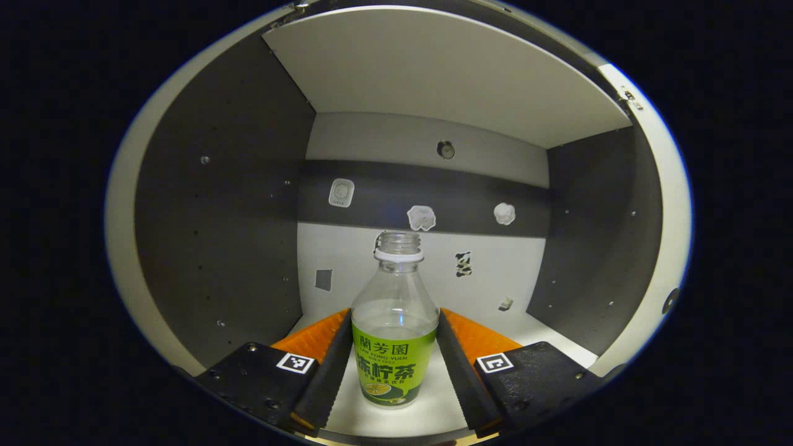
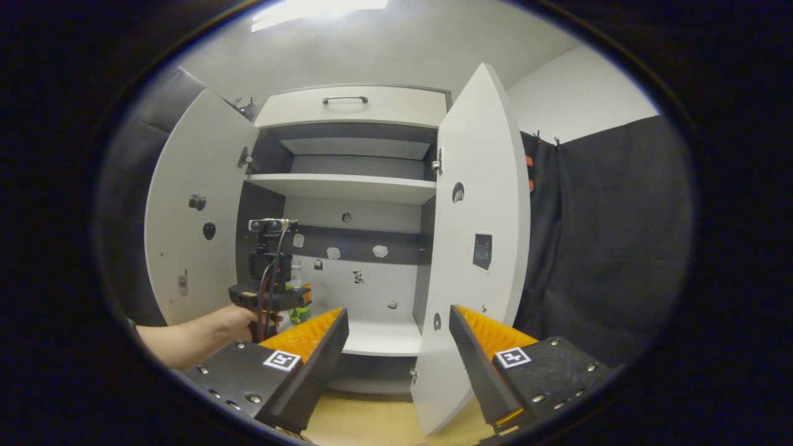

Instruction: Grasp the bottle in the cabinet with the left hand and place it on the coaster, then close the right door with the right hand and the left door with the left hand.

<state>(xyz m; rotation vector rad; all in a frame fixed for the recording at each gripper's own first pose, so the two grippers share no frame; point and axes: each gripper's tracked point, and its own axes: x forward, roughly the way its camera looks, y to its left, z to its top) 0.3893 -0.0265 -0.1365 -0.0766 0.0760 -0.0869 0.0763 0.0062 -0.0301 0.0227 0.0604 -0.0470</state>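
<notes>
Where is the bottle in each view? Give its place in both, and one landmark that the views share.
Left gripper view: the bottle stands at bottom centre on the cabinet floor, between the fingers of the left hand-held gripper.
Right gripper view: the bottle is small at lower left, mostly hidden behind the left hand-held gripper.
Shared landmark: the black-and-white patterned sticker on the cabinet's back wall.

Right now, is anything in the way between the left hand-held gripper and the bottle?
No. The bottle stands on the cabinet shelf right between the left hand-held gripper fingers, with nothing in the gap.
</notes>
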